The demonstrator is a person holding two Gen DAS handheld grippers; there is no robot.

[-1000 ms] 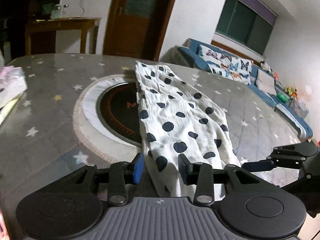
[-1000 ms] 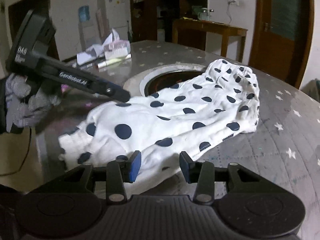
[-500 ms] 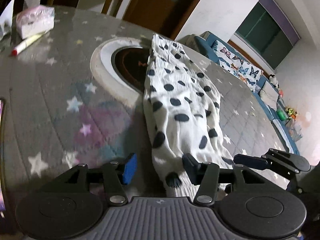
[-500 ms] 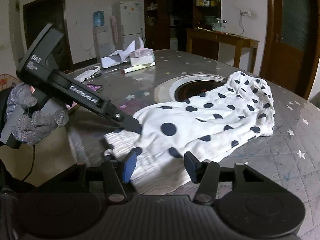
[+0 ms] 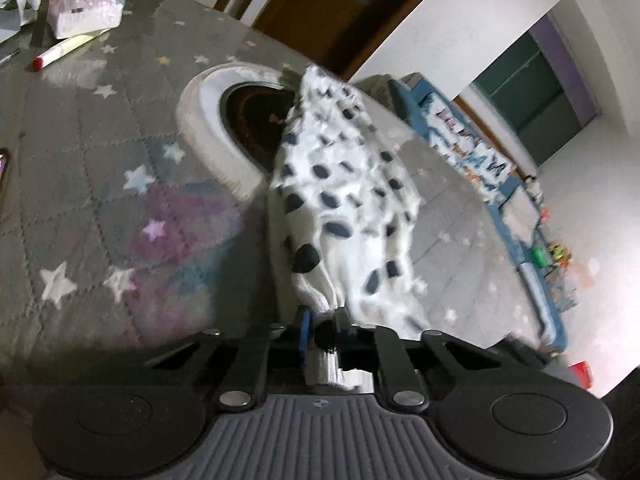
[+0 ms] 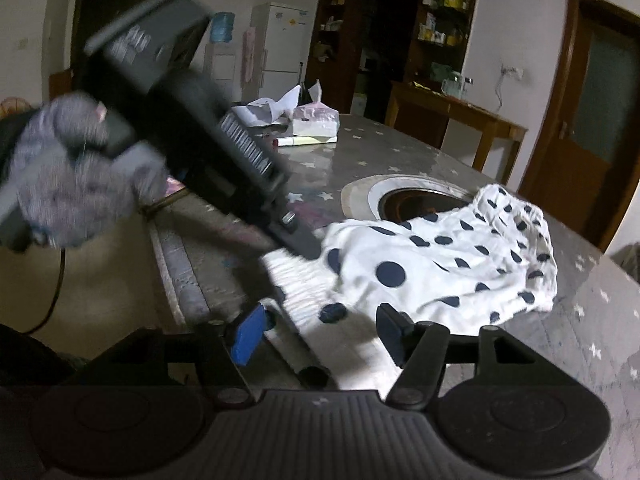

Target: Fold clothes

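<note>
The left claw (image 5: 320,330) has just been closing and is now clamped on the gathered near end of the white cotton garment with dark blue polka dots (image 5: 344,200), the cloth bunched between its blue pads. In the right wrist view the same left claw (image 6: 304,246) reaches in from the left, held by a hand in a grey knitted glove (image 6: 68,184), its tip pinching the garment's ribbed white hem. The right claw (image 6: 320,330) has just been opening; its fingers stand apart, with the near edge of the garment (image 6: 436,264) lying between them and neither pad pressing on it.

The garment stretches away from both claws across the grey star-printed table (image 5: 80,200), its far end draped over the rim of a round dark recess with a white ring (image 5: 208,128) set in the middle of the table. Well to the far left lie a pink-wrapped tissue pack (image 5: 84,10) and a pale marker with a red cap (image 5: 68,50), with crumpled white paper (image 6: 268,106) beside the pack. Bare table lies open to the left of the garment and to its right.

Beyond the table edge stand a blue sofa with butterfly cushions (image 5: 472,160), a brown wooden door (image 6: 596,120), a wooden side table (image 6: 452,116), dark shelving (image 6: 400,32) and a white refrigerator (image 6: 280,44).
</note>
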